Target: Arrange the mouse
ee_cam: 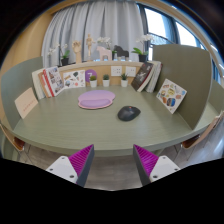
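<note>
A dark grey mouse [128, 113] lies on the green-grey table [70, 125], right of the middle. A round pink mouse mat [97, 99] lies a little to its left and farther back. My gripper [112, 160] is open and empty, well short of the mouse, over the table's near edge. Its pink-padded fingers [80, 160] stand wide apart with nothing between them. The mouse lies beyond the fingers, slightly right of centre.
Books and picture cards [58, 79] lean along the table's back edge, with small potted plants [106, 78] among them. More cards [170, 95] stand at the right and one [25, 101] at the left. Chairs [15, 142] stand at both near corners. Curtains and a window lie behind.
</note>
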Motion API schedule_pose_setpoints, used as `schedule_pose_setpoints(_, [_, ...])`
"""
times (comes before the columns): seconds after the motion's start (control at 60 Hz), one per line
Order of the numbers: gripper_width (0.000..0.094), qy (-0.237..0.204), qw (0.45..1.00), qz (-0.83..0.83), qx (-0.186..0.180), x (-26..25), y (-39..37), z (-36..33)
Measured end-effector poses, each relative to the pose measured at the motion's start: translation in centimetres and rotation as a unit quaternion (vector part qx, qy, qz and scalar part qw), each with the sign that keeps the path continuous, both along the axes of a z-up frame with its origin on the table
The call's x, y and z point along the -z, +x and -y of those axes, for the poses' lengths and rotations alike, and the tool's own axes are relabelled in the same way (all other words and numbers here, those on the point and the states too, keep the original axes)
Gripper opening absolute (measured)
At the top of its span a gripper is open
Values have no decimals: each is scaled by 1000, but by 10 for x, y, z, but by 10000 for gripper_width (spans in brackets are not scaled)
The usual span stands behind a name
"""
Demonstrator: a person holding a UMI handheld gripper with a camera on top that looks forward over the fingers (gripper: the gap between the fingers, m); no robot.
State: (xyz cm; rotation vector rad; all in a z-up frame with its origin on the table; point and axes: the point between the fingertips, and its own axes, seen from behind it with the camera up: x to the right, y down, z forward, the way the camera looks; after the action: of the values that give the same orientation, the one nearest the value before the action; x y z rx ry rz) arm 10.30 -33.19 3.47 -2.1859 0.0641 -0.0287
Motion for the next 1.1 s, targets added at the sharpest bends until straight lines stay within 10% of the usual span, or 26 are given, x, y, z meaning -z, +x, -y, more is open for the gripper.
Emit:
schedule_pose_setpoints(0.3, [761,-15,999,13,35,25,72,-79])
schedule_pose_setpoints(0.717, [754,-59,998,8,-7,44,63,-199])
schedule_pose_setpoints(1.1, [506,-99,994,-3,-43,50,51,-257])
